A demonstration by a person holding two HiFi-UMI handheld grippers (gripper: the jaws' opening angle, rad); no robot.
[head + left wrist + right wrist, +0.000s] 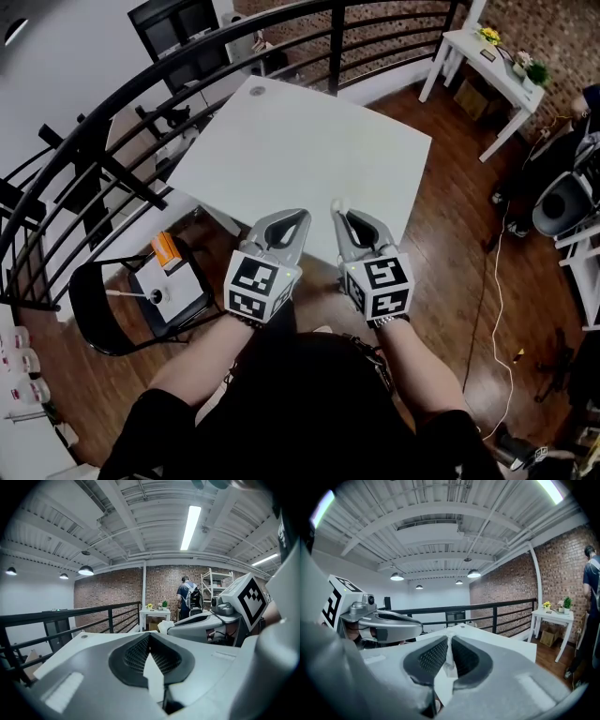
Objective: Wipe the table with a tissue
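- Table (pixel 309 141): white, square top, bare surface; small round cap (pixel 257 91) at its far corner.
- Left gripper (pixel 298 217): at the table's near edge, jaws pressed together at the tips, nothing pinched between them.
- Right gripper (pixel 341 210): just beside the left one at the same edge, jaws clamped on the tissue.
- Tissue (pixel 337 202): white, crumpled; a small tuft pokes past the right gripper's tips above the table's near edge.
- Railing (pixel 112 112): black, curved, behind the table's far and left edges.
- Side table (pixel 487 56): white, well apart, at the brick wall.
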